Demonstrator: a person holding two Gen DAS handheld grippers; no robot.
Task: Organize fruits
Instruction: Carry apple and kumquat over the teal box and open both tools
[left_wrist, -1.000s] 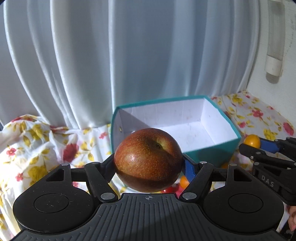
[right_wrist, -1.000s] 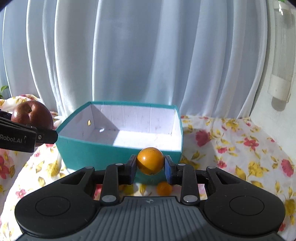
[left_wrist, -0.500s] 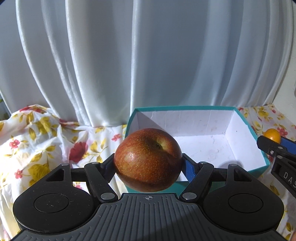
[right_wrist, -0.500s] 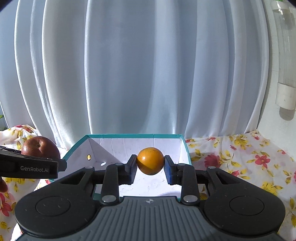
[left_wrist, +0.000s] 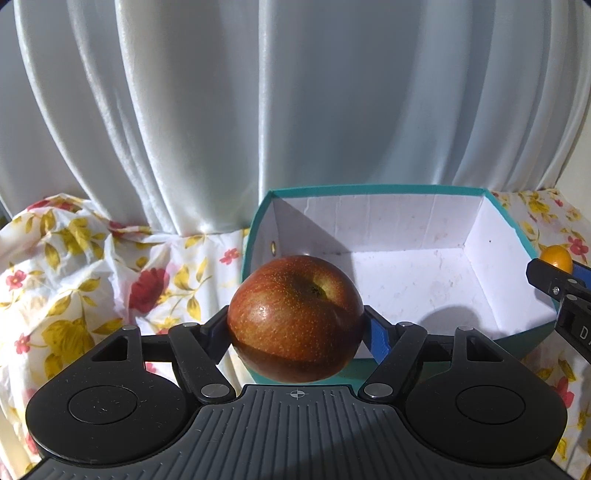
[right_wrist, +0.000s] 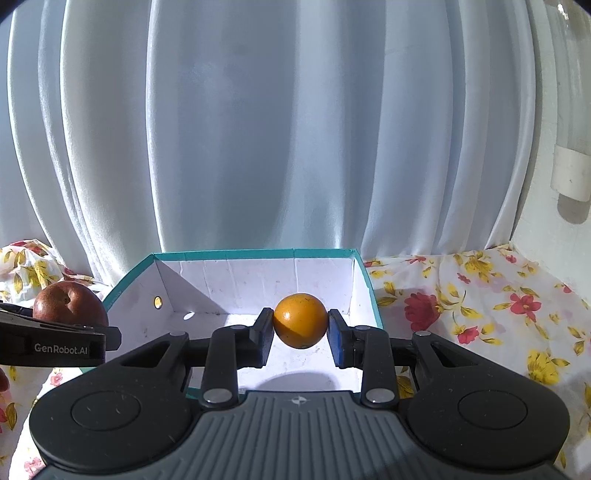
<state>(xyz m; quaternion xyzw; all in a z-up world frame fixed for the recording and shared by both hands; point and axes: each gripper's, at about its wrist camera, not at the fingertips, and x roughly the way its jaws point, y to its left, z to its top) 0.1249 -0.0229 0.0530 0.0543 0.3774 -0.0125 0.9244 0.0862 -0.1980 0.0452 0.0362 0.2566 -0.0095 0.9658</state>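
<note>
Left gripper (left_wrist: 295, 325): jaws spread wide, both pads pressed against flanks of apple (left_wrist: 294, 317), fruit clamped and carried clear of any surface; blue pad visible on right finger (left_wrist: 378, 338). Gripper pitched downward.

Right gripper (right_wrist: 300, 326): jaws drawn close, pads clamped on small orange (right_wrist: 300, 320), fruit gripped at its widest part. Gripper tilted downward, less steeply.

Relative pose: two grippers side by side, apart, left one at left of right one; holding hands outside both views, apparently behind bodies.
</note>
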